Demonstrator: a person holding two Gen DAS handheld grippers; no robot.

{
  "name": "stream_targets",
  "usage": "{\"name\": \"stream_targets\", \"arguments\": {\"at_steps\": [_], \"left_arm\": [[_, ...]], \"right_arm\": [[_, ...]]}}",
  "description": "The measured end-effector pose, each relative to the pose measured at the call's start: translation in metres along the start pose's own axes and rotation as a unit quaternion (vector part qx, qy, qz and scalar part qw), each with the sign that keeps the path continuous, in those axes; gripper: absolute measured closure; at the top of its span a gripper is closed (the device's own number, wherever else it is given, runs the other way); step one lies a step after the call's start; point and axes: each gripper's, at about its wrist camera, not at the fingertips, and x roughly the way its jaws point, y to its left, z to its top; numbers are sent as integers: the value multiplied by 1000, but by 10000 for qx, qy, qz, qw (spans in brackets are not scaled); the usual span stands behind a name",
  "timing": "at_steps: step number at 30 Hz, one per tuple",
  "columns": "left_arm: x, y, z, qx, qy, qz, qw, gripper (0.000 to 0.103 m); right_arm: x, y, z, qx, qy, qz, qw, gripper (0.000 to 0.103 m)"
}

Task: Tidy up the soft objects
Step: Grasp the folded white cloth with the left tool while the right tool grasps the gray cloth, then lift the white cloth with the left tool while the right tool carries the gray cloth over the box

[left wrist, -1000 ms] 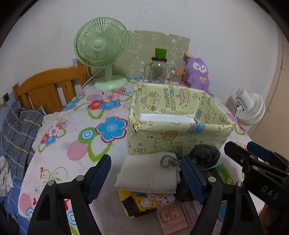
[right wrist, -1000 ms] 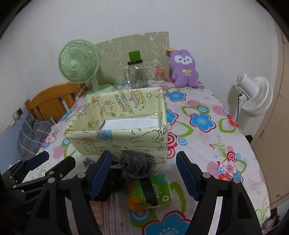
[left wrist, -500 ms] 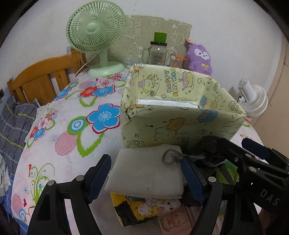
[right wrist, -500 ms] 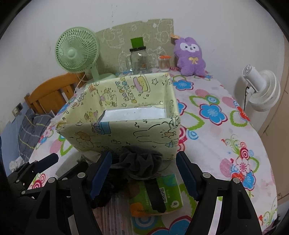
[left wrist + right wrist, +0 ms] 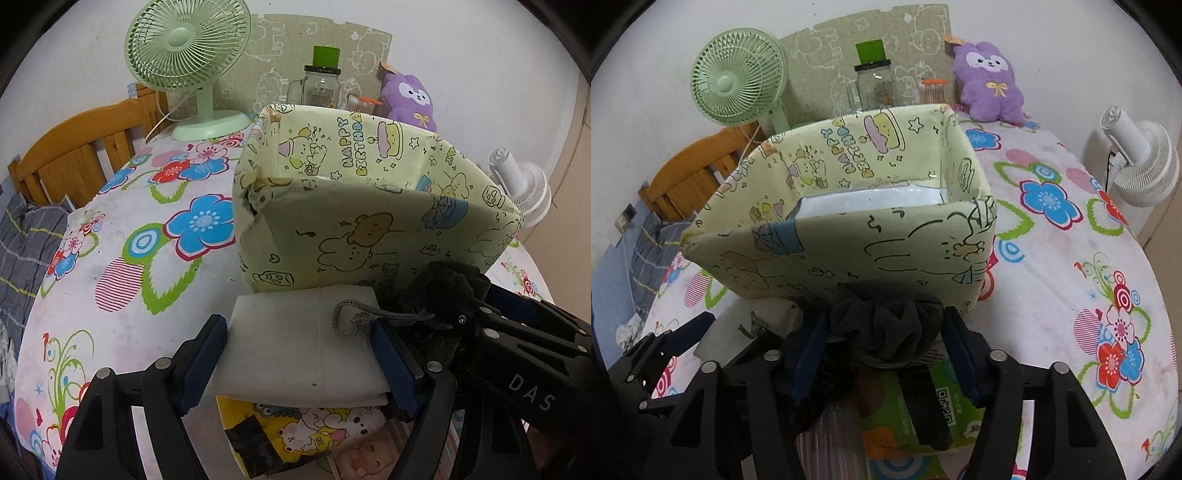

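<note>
A pale green cartoon-print box (image 5: 369, 225) stands on the flowered table, also in the right wrist view (image 5: 849, 243). My left gripper (image 5: 301, 354) is open, its fingers on either side of a folded white cloth (image 5: 303, 343) that lies on a yellow cartoon bag (image 5: 295, 428). A grey cord loop (image 5: 354, 317) rests on the cloth. My right gripper (image 5: 886, 350) is open, its fingers flanking a dark grey scrunchie (image 5: 886, 328) that sits on a green tissue pack (image 5: 923, 406), just before the box.
A green desk fan (image 5: 188, 48), a glass jar with green lid (image 5: 321, 85) and a purple plush (image 5: 990, 81) stand at the table's back. A white fan (image 5: 1137, 158) stands off the right side. A wooden chair (image 5: 74, 155) is at the left.
Both grippers have moved forward and down toward the box. The white cloth now lies between the left fingers, the scrunchie between the right fingers, and the right jaws have narrowed.
</note>
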Motion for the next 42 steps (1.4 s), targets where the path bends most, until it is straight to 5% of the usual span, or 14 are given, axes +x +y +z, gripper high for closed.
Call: {"name": "stream_targets", "arguments": {"at_steps": [9,19,42], "left_arm": [[-2,-4,-2,73,-39,98,9999,47],[-9,-2,-2,11,-96,80,9999,71],[-66,-16,5,151,-750,2,9971,76]], "right_arm": [[-3,5,-2,-120,-55,-104,9999,60],[-11,13,-7,-262,-136,-94,9995,66],[-72,17,-3,-303,-849,-45,9959,67]]}}
